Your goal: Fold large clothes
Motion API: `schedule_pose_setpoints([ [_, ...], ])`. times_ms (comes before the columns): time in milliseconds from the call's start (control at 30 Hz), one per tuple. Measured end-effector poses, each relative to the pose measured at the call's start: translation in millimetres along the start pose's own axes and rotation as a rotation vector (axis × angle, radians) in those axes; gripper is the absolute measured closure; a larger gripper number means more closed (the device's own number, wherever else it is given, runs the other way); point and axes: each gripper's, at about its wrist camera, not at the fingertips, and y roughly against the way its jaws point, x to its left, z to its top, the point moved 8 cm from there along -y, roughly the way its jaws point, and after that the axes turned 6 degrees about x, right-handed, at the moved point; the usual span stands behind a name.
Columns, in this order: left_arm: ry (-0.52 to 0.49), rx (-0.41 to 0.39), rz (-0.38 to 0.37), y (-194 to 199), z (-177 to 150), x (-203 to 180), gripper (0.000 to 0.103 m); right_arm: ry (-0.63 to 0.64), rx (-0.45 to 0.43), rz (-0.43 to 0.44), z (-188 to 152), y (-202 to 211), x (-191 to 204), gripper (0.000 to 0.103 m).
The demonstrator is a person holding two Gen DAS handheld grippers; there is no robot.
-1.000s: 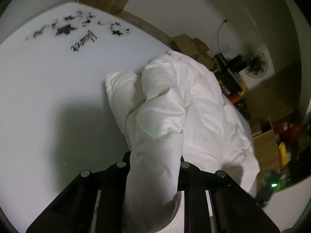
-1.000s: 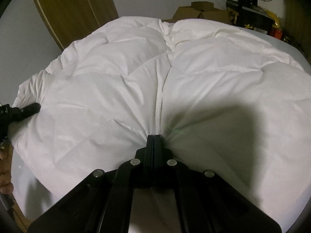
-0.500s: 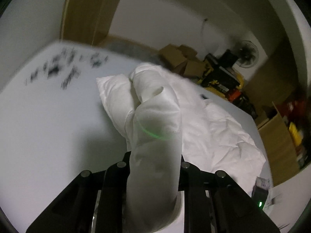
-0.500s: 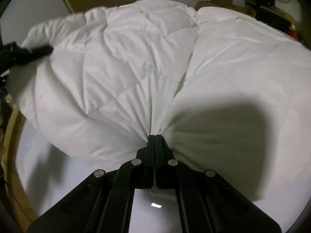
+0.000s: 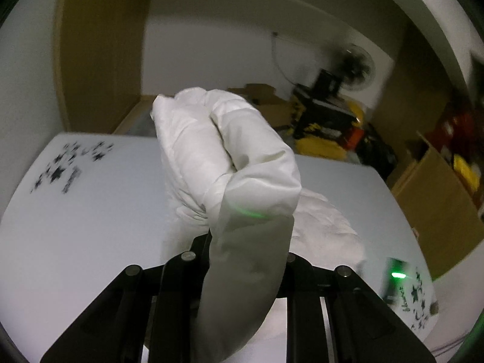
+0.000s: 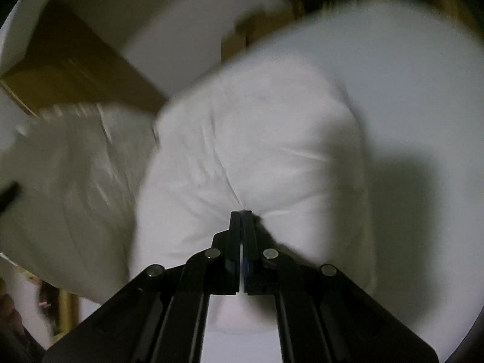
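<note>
A large white quilted puffy garment [image 5: 224, 157] is lifted off the white table [image 5: 90, 211]. My left gripper [image 5: 245, 239] is shut on a thick bunched fold of it, which rises in front of the camera and hides the fingertips. In the right wrist view the garment [image 6: 257, 139] hangs as a puffy mass, blurred by motion. My right gripper [image 6: 241, 213] is shut on a pinched seam of it, the jaws pressed together.
The table carries black star prints at its far left [image 5: 60, 169] and near right corner [image 5: 417, 299]. Beyond it stand a wooden door [image 5: 99, 45], cardboard boxes [image 5: 438, 199], yellow and black gear [image 5: 323, 130] and a fan [image 5: 357, 66].
Both grippers have risen and tilted up, lifting the garment off the table. The spread-out garment now hangs bunched between them, and more of the room shows.
</note>
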Motion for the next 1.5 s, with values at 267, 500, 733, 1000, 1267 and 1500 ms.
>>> schedule_pose_setpoints([
  [267,-0.166,0.148,-0.022,-82.8,-57.4,-137.2,0.082,-0.053,-0.036,0.152,-17.8,36.6,-24.1,0.102],
  [500,-0.25,0.191,0.017,-156.2,-101.5,-177.5,0.063,-0.17,-0.18,0.132,-38.9,110.6,-102.4,0.099],
  [733,-0.34,0.212,-0.021,-189.6,-129.4,-195.9,0.014,-0.208,-0.178,0.113,-40.4,113.9,-118.1,0.098],
  [1000,-0.191,0.182,-0.406,-96.2,-130.5,-186.2,0.001,-0.249,-0.248,0.108,-20.3,157.4,-112.7,0.055],
  [1267,-0.185,0.108,-0.443,26.5,-132.0,-83.6,0.0,-0.115,-0.171,0.148,-9.1,161.4,-46.5,0.038],
  [1500,-0.068,0.09,-0.273,39.3,-137.9,25.9,0.0,0.137,-0.058,0.063,38.8,117.7,63.1,0.037],
])
